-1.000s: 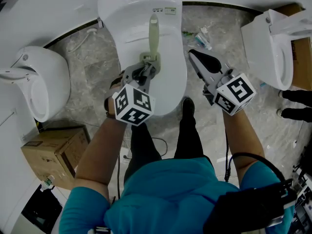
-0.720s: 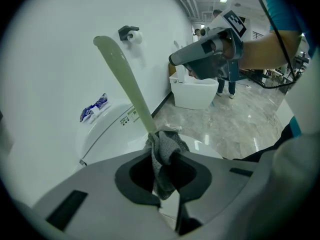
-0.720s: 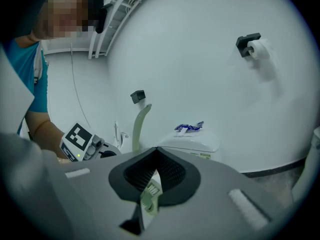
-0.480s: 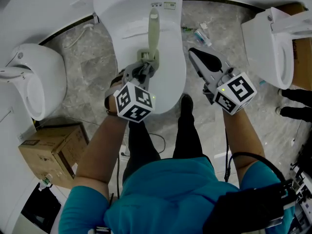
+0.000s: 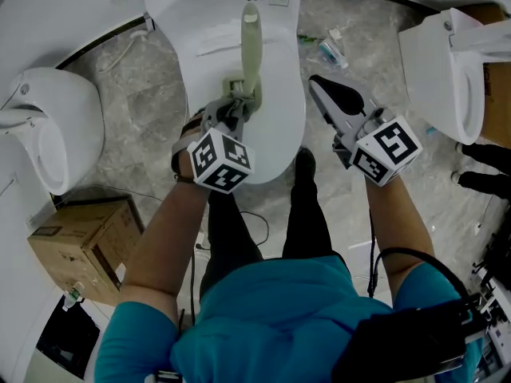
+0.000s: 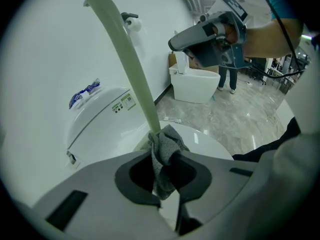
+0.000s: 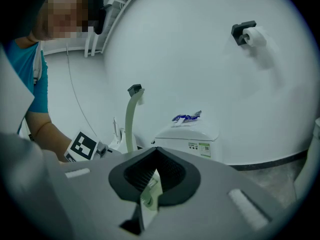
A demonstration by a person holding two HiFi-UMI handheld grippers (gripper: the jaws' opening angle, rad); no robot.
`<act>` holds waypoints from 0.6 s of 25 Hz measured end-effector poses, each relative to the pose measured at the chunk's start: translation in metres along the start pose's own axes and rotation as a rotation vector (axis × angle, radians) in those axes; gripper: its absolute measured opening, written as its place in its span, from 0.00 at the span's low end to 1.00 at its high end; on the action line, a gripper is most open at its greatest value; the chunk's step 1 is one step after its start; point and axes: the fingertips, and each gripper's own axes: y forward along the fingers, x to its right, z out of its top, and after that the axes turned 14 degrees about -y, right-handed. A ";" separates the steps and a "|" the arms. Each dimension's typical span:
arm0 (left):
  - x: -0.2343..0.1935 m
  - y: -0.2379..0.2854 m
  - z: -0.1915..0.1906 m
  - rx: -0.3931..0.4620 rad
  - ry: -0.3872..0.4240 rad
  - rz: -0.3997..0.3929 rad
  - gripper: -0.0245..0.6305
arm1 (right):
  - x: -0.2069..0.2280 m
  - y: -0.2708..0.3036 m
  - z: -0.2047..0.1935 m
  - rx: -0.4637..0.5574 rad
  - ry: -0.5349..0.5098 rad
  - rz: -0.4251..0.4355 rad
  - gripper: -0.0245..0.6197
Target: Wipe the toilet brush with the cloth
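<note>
The toilet brush's pale green handle (image 5: 251,50) stands over the closed lid of the middle toilet (image 5: 275,134). A grey cloth (image 6: 162,149) is wrapped round the lower handle (image 6: 132,69). My left gripper (image 5: 237,110) is shut on that cloth, pinching it against the handle. The brush head is hidden below the gripper. My right gripper (image 5: 326,88) hovers over the floor to the right of the lid, jaws together, nothing seen in them from above. From the right gripper view the handle (image 7: 130,121) rises at left; a pale sliver shows in the jaw slit.
Another white toilet (image 5: 443,78) stands at right and a white fixture (image 5: 52,134) at left. A cardboard box (image 5: 80,242) sits on the floor at lower left. A small tube (image 5: 331,53) lies on the marble floor. A paper roll (image 7: 252,35) hangs on the wall. Someone's shoes (image 5: 483,170) are at far right.
The head view has drifted so the toilet sits higher in frame. The left gripper stays shut on the cloth, slightly lower along the handle. The right gripper has hardly moved.
</note>
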 end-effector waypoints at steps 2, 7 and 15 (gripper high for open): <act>0.000 0.008 -0.004 -0.014 0.001 -0.003 0.10 | 0.001 0.003 -0.004 -0.004 0.005 0.004 0.03; -0.003 0.025 -0.018 -0.048 -0.012 0.001 0.10 | 0.000 0.006 -0.007 -0.013 0.007 0.013 0.03; -0.011 0.000 -0.016 -0.001 -0.210 -0.079 0.10 | -0.003 0.003 0.005 -0.014 0.010 0.013 0.03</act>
